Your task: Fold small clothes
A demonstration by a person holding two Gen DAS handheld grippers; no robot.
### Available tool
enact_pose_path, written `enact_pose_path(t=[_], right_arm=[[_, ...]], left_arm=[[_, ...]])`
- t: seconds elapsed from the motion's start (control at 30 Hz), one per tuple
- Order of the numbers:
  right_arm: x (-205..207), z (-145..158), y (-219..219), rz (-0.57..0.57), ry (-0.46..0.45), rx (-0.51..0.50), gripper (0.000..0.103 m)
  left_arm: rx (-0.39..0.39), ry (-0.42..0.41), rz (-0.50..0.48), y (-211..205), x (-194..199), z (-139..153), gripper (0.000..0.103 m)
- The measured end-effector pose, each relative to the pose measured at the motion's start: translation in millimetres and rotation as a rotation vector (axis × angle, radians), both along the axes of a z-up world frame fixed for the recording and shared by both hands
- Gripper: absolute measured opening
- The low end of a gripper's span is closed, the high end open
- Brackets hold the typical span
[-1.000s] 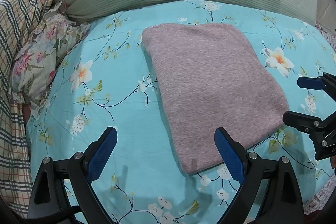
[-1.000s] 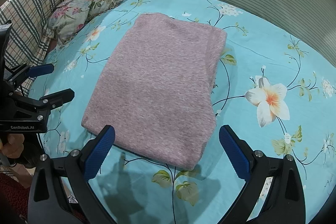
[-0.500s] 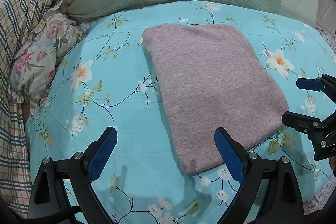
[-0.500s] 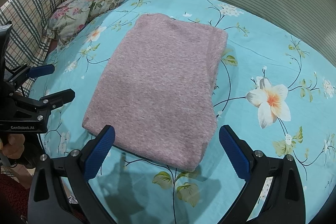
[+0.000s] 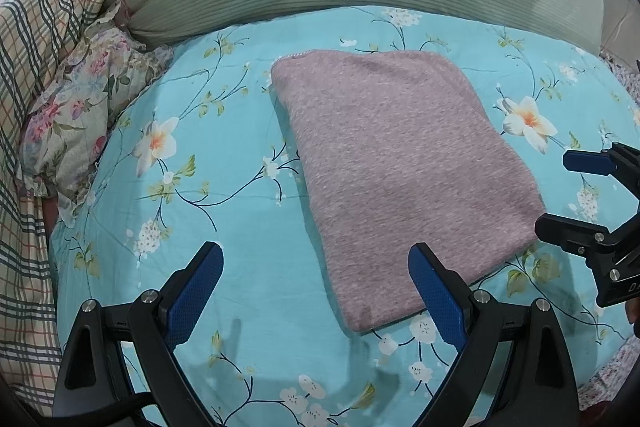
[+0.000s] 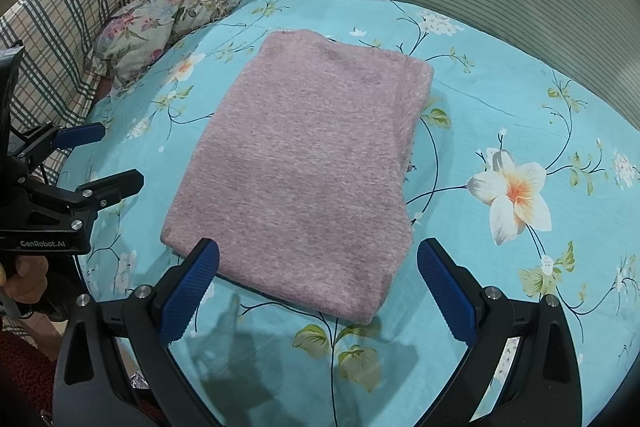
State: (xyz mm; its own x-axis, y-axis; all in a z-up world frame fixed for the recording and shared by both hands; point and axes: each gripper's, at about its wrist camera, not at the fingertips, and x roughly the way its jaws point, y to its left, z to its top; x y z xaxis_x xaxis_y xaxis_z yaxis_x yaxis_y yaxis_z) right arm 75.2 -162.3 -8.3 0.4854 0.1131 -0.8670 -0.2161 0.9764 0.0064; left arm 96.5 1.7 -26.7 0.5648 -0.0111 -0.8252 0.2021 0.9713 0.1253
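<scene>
Turquoise floral bedsheet carries the pink knit garment, already a neat flat rectangle, so folding looks done. Just short of its near edge, my left gripper and right gripper hover, jaws apart, empty.

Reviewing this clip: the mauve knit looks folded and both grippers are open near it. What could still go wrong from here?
1. The folded mauve garment has stacked layers showing along its right edge; a one-sided grab there may peel the fold open.
2. The left gripper has one finger right at the garment's near corner, so a forward move could snag and drag it.
3. The floral sheet is soft; a closing right gripper might pinch the sheet too.
</scene>
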Motion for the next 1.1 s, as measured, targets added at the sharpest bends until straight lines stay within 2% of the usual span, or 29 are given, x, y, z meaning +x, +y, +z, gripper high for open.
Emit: enact_pose_path(t=[1.1], right_arm=[[-6, 5, -12, 0.000, -0.006, 0.009, 0.099]], left_arm=[[-0.011, -0.015, -0.005, -7, -11, 9, 0.094]])
